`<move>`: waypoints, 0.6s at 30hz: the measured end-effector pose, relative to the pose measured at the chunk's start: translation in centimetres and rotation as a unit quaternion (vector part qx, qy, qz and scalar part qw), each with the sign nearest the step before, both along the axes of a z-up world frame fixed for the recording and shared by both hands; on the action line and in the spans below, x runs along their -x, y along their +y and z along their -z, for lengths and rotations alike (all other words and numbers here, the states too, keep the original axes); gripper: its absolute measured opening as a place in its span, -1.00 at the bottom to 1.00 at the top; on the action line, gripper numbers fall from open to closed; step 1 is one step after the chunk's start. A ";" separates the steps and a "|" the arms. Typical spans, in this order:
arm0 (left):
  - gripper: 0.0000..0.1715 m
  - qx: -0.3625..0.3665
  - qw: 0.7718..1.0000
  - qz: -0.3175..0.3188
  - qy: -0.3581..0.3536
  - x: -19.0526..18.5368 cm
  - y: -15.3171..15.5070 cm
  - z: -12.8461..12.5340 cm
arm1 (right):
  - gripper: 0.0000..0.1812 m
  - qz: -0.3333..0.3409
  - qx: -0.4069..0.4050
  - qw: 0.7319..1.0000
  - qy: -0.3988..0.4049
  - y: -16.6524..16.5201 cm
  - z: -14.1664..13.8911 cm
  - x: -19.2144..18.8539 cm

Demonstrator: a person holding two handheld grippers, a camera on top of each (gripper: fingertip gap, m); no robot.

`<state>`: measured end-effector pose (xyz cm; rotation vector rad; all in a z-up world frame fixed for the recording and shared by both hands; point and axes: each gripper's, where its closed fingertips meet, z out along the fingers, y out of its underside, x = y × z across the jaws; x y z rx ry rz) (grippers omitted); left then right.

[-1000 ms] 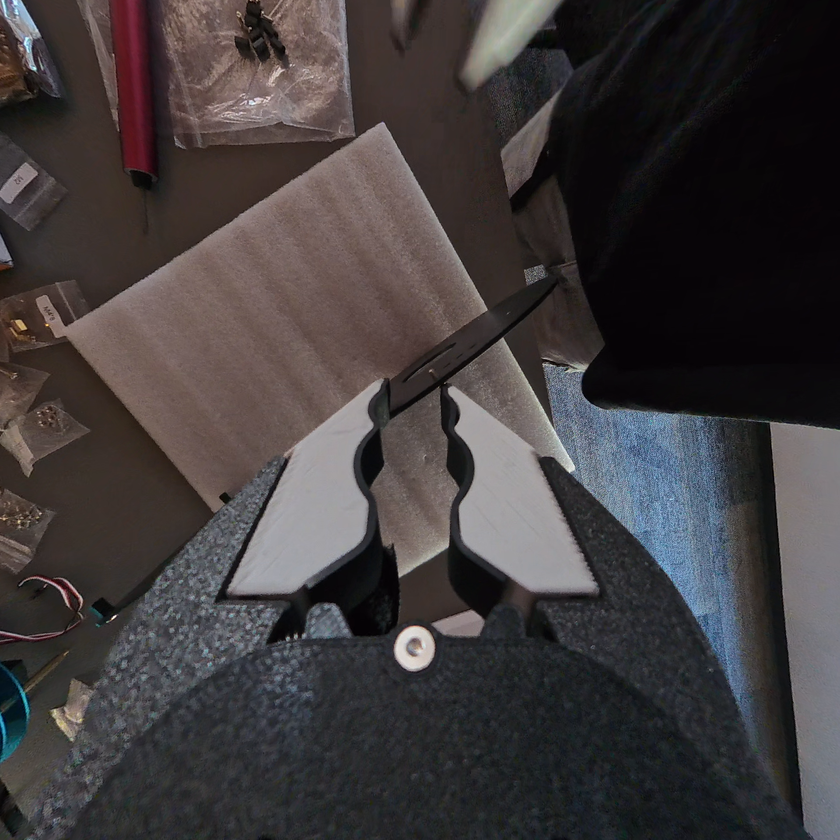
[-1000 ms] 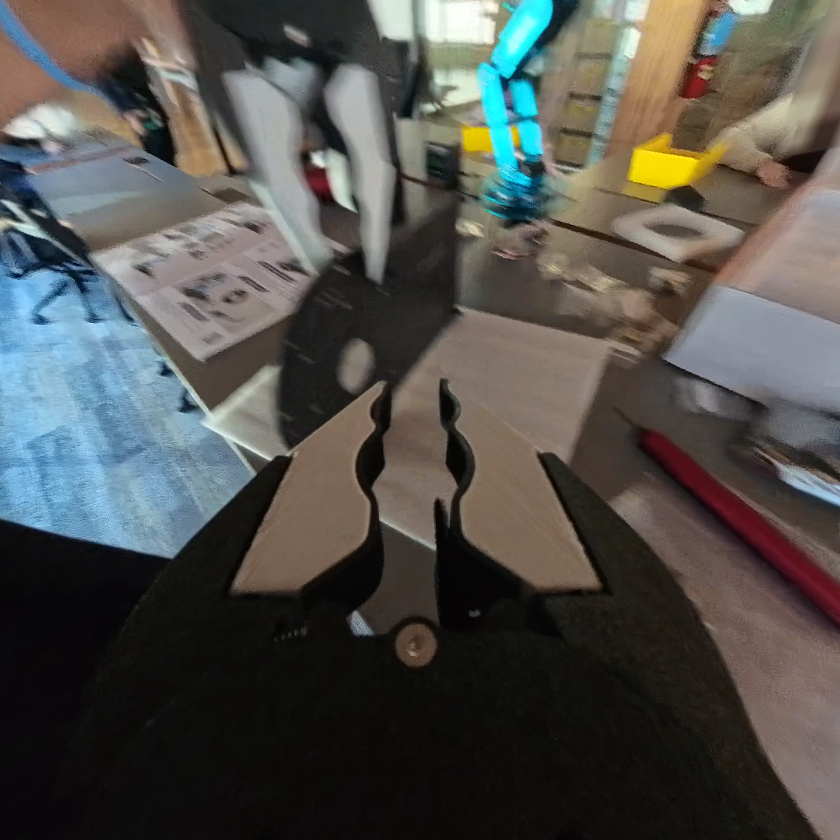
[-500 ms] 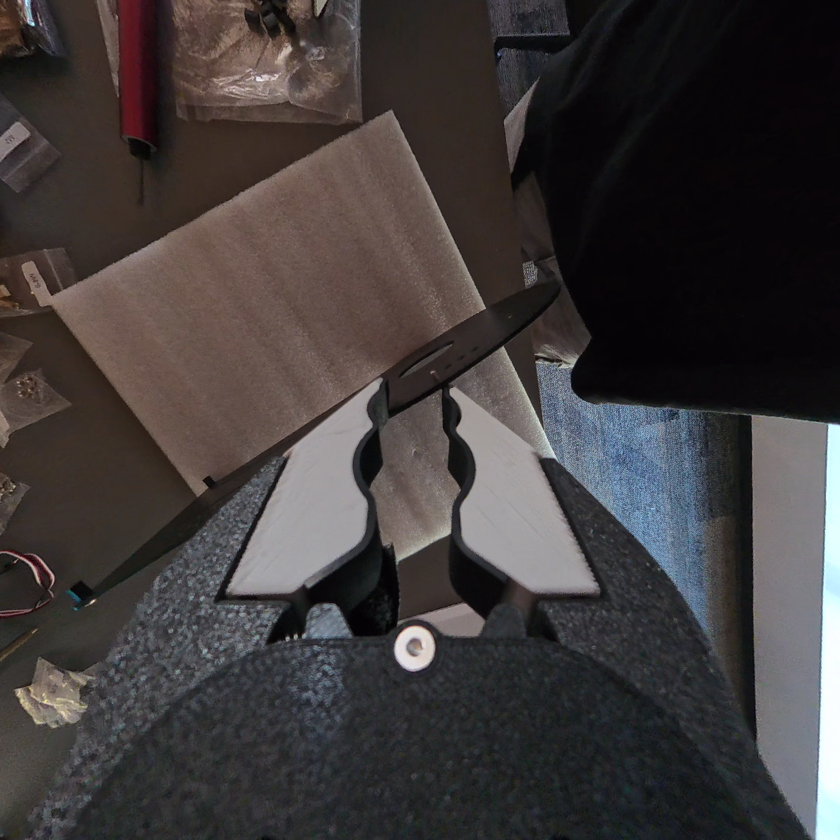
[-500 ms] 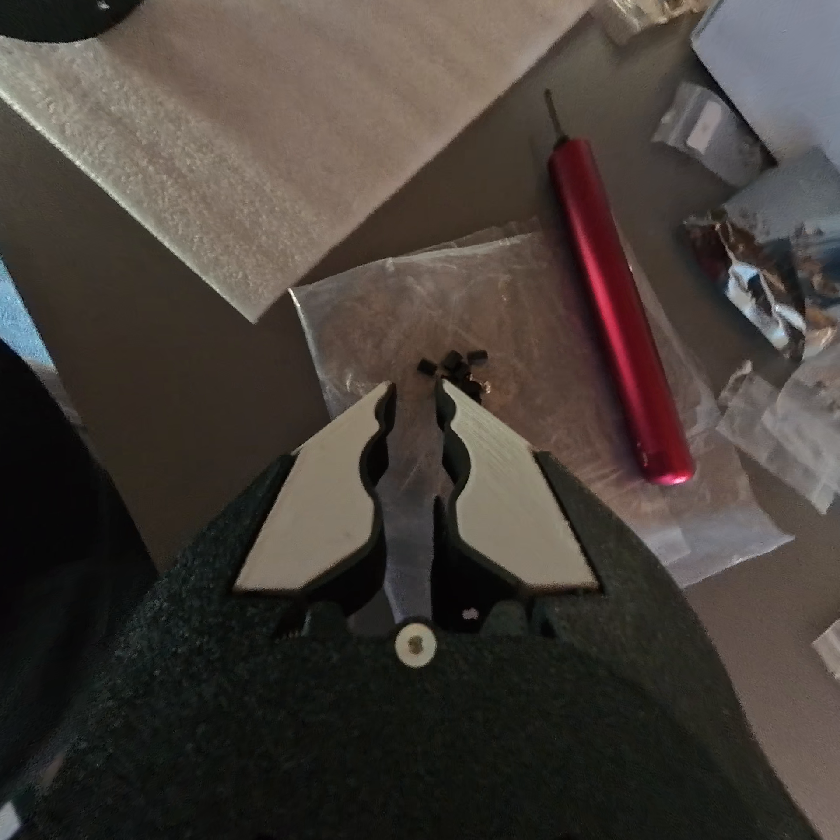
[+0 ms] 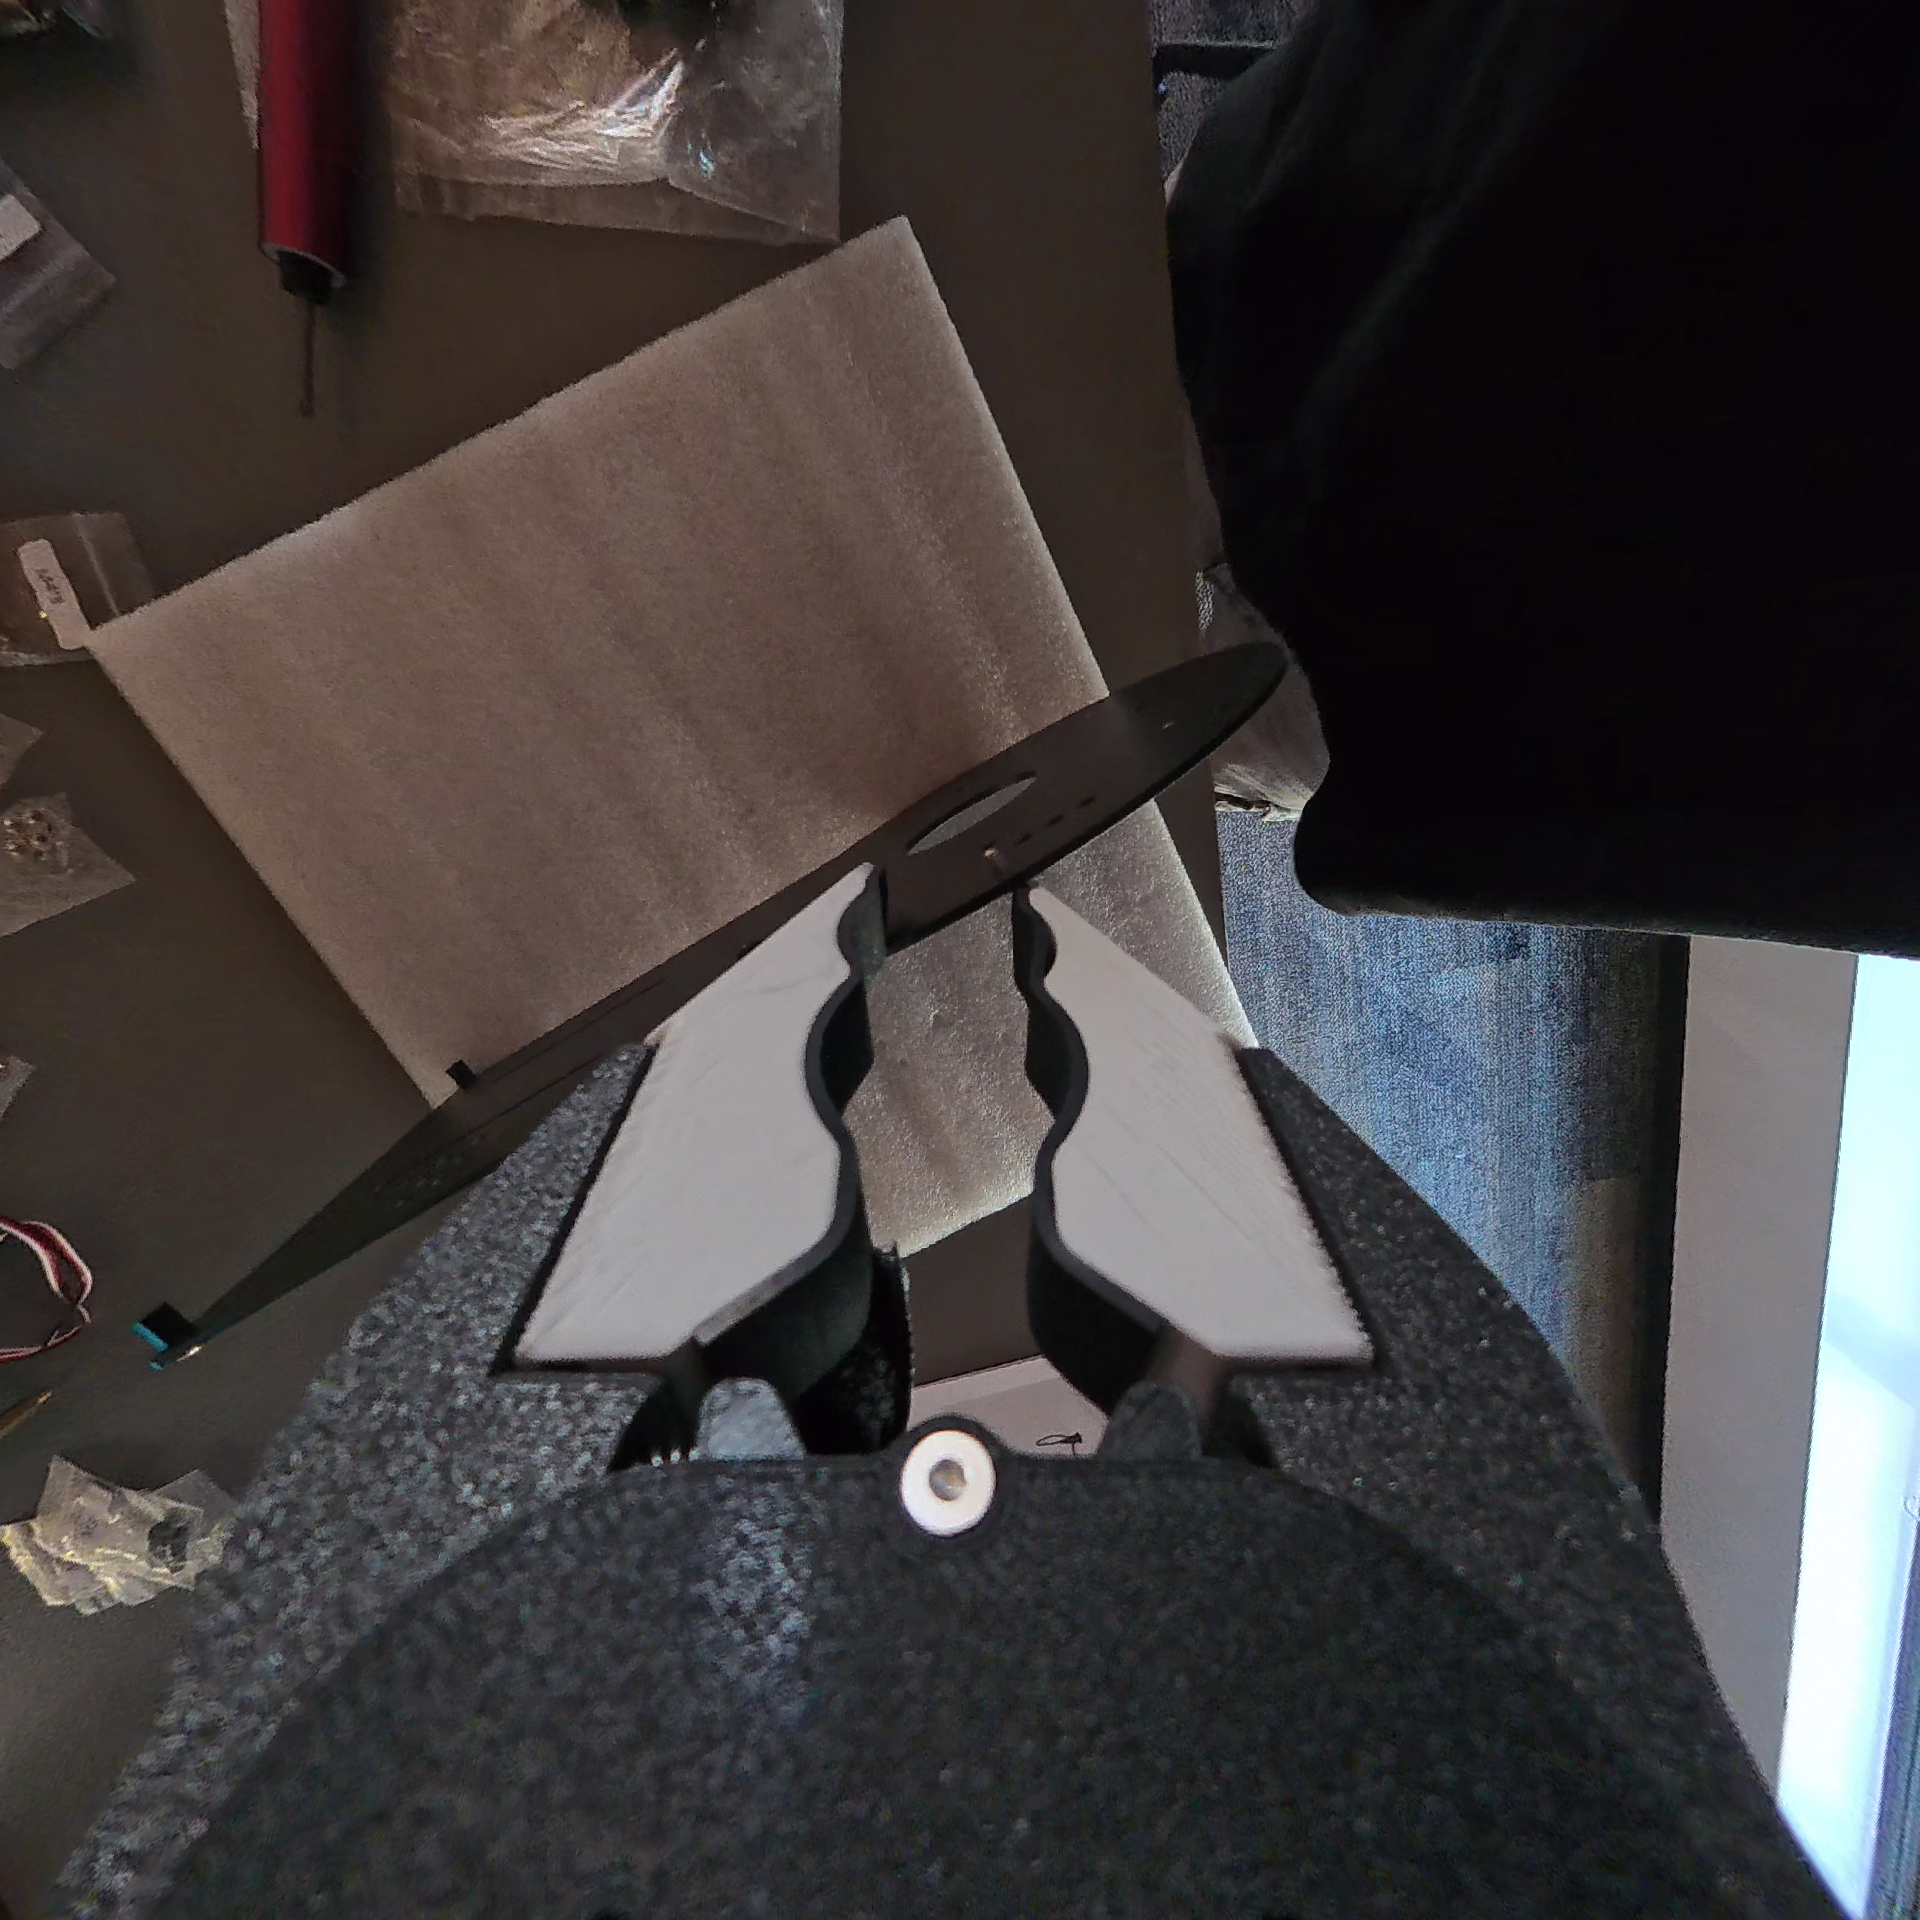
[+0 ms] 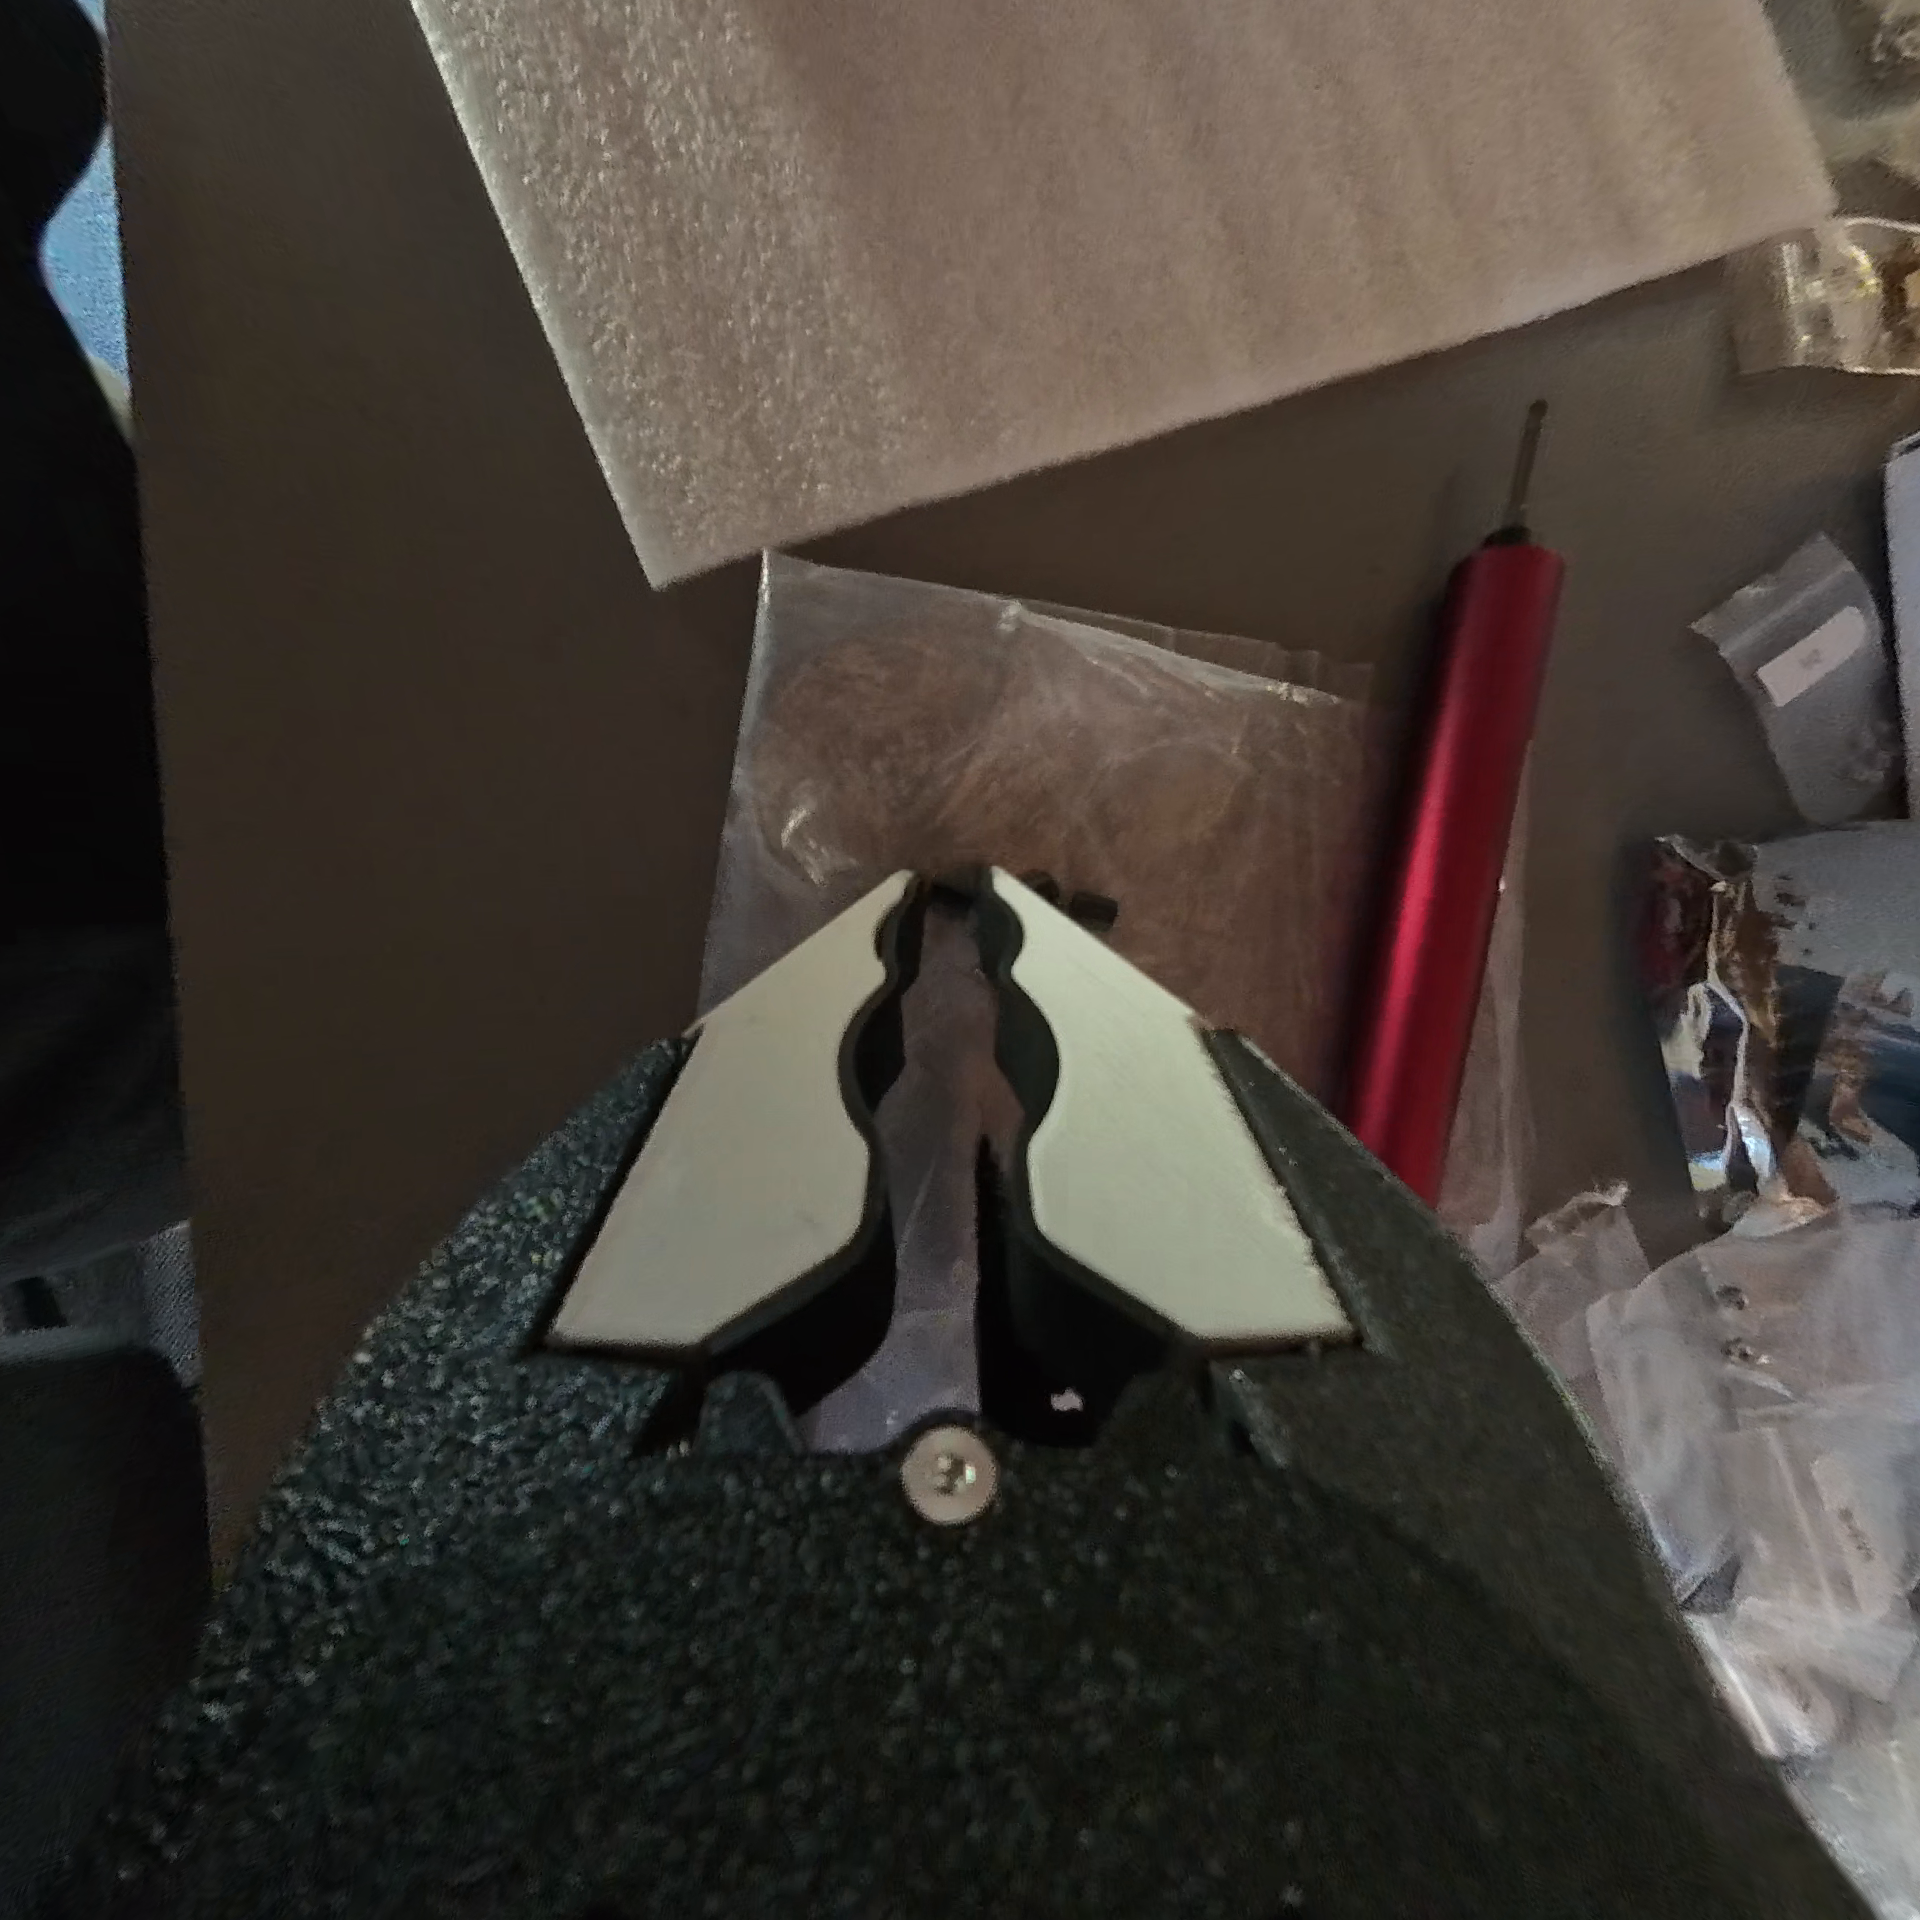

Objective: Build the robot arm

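My left gripper is shut on a thin black round plate with a hole in it. It holds the plate tilted and edge-on above a white foam sheet. My right gripper is down on a clear plastic bag that lies on the brown table. Its jaws are nearly together on a small black piece from a little pile on the bag. The foam sheet lies just beyond the bag.
A red screwdriver lies right of the bag; it also shows in the left wrist view. Small bags of hardware crowd the right side. A person's dark sleeve hangs over the table edge, with blue carpet below. Spacing between my two grippers at the tips: around 30 centimetres.
My right gripper swung down from facing the room to the plastic bag and closed its jaws on the black pieces. My left gripper kept the plate, which tilted slightly.
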<state>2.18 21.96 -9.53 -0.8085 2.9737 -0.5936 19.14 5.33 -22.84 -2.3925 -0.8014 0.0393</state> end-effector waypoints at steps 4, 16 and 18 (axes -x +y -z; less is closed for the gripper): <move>-0.73 -0.001 1.000 -0.005 0.002 0.0 0.0 0.0 | -0.89 -0.006 0.044 0.998 0.044 -0.5 0.1 -0.1; -0.73 -0.002 1.000 -0.017 0.003 -0.1 -0.1 0.0 | -0.81 -0.045 0.024 0.996 0.073 -1.5 -0.9 0.5; -0.73 -0.004 1.000 -0.018 0.005 0.0 -0.1 0.0 | -0.79 -0.061 0.022 0.995 0.079 -1.5 -0.7 0.8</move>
